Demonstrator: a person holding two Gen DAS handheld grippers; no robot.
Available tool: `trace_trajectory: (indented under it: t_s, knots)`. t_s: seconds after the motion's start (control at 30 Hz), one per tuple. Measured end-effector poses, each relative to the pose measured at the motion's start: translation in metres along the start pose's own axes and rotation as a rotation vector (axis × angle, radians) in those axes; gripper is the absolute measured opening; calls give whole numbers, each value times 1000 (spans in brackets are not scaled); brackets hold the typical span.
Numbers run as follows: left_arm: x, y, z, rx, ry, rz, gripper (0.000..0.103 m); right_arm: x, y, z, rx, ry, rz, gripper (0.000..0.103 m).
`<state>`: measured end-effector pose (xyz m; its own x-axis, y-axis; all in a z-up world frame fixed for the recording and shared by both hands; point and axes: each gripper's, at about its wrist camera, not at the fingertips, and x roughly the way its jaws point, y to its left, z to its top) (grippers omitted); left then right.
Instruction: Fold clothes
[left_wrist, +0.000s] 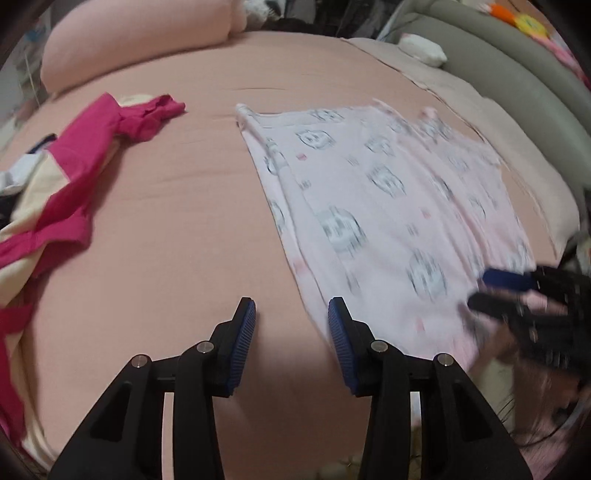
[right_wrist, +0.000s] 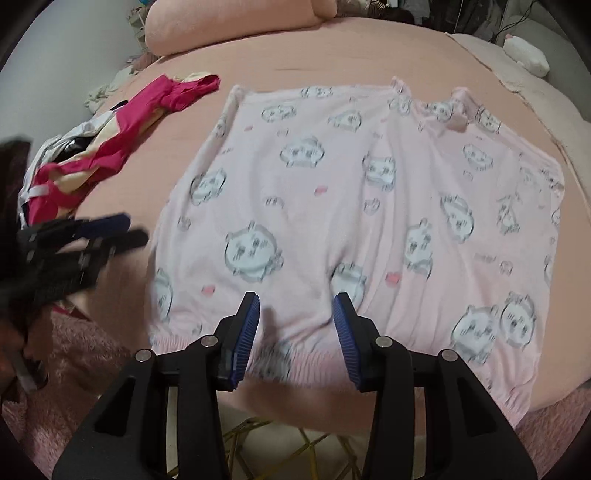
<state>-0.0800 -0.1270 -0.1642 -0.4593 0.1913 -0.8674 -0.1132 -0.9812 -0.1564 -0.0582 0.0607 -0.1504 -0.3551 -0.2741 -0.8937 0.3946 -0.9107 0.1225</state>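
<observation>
You are holding two grippers, both with their blue-padded jaws standing apart and nothing between them. Your left gripper (left_wrist: 291, 325) is hovering over bare pink bedsheet (left_wrist: 177, 229), just beside the left edge of the garment. Your right gripper (right_wrist: 296, 321) is hanging above the elastic waistband at the near edge of that garment; in the left wrist view it is showing only as a dark blur at the right edge (left_wrist: 491, 291), and its own view is catching the left gripper as a blur at its left edge (right_wrist: 122, 230).

One pair of pale pink pyjama shorts (right_wrist: 351, 206) printed with grey-and-white cartoon faces is lying spread flat on the bed, waistband toward you, leg openings pointing away.

Well apart to the left, one loose heap of clothes (right_wrist: 110, 147) is lying crumpled: a magenta piece on top, with cream and dark-and-white fabric under it.

At the head of the bed one long pink pillow (left_wrist: 129, 40) is resting. One small white object (left_wrist: 423, 48), too blurred to name, is sitting on the paler blanket (left_wrist: 461, 99) at the far right.
</observation>
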Motion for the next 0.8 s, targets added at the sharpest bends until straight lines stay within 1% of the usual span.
trace_trajectory:
  t_s: [0.1, 0.17, 0.23, 0.27, 0.33, 0.37, 0.43, 0.47, 0.53, 0.6, 0.63, 0.67, 0.7, 0.73, 0.8]
  knots:
    - [18, 7, 16, 9, 18, 10, 43, 14, 6, 22, -18, 0, 3, 43]
    - [26, 7, 27, 33, 9, 14, 43, 23, 9, 36, -30, 0, 5, 43]
    - [34, 1, 35, 79, 15, 55, 43, 33, 13, 50, -42, 1, 7, 43]
    - [39, 0, 38, 98, 28, 74, 45, 37, 15, 58, -49, 1, 7, 43]
    - [47, -3, 41, 136, 64, 104, 46, 47, 19, 72, -61, 1, 9, 43]
    - [47, -5, 41, 162, 71, 120, 48, 52, 21, 79, -67, 1, 10, 43]
    - [47, -7, 40, 207, 78, 158, 56, 61, 25, 94, -79, 1, 12, 43]
    - [47, -5, 39, 218, 78, 177, 61, 66, 26, 101, -85, 1, 13, 43]
    - [47, 5, 39, 217, 80, 221, 63, 75, 30, 115, -97, 1, 15, 43]
    - [44, 15, 39, 205, 83, 255, 63, 86, 30, 124, -115, 19, -49, 43]
    - [42, 22, 39, 191, 80, 253, 62, 90, 26, 125, -121, 30, -85, 43]
    - [39, 29, 40, 170, 73, 236, 57, 90, 21, 126, -119, 35, -98, 43]
    - [35, 36, 41, 139, 65, 201, 50, 88, 16, 126, -111, 36, -95, 43]
    - [31, 43, 45, 98, 50, 156, 49, 86, 10, 126, -103, 36, -93, 43]
    - [28, 49, 58, 43, 9, 78, 49, 74, -3, 125, -62, 11, -69, 43]
